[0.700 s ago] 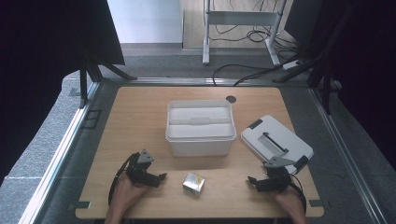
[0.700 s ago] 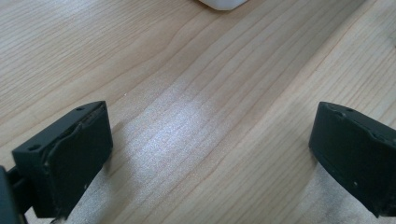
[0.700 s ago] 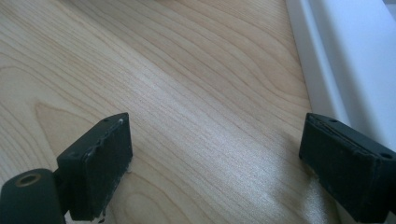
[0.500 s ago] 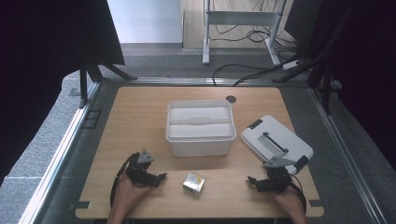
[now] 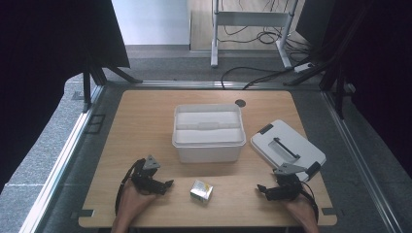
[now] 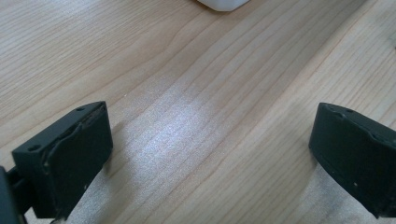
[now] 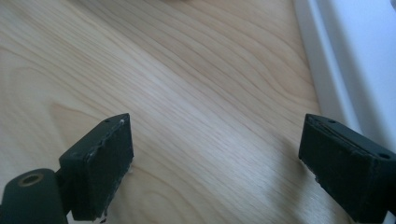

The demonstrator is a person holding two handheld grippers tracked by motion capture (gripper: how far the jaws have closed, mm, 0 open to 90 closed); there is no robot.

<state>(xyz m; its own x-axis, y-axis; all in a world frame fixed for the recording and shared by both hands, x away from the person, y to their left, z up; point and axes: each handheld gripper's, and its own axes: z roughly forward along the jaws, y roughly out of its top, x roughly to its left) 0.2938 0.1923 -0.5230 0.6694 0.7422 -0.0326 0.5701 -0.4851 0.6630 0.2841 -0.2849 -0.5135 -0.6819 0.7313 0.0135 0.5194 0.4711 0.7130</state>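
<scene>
A small silvery box (image 5: 201, 191) lies on the wooden table (image 5: 145, 121) near the front edge, between my two grippers. My left gripper (image 5: 165, 185) rests to its left, jaws open and pointing toward it. In the left gripper view the left gripper (image 6: 212, 154) has its jaws wide apart over bare wood. My right gripper (image 5: 263, 190) sits at the front right, also pointing inward. In the right gripper view the right gripper (image 7: 215, 161) stands open with nothing between its jaws.
A white plastic bin (image 5: 208, 132) stands open at the table's centre, a corner of the bin (image 6: 223, 4) showing in the left gripper view. Its white lid (image 5: 287, 149) lies flat at the right, the lid's edge (image 7: 345, 56) beside my right gripper. A dark round grommet (image 5: 240, 103) sits behind the bin.
</scene>
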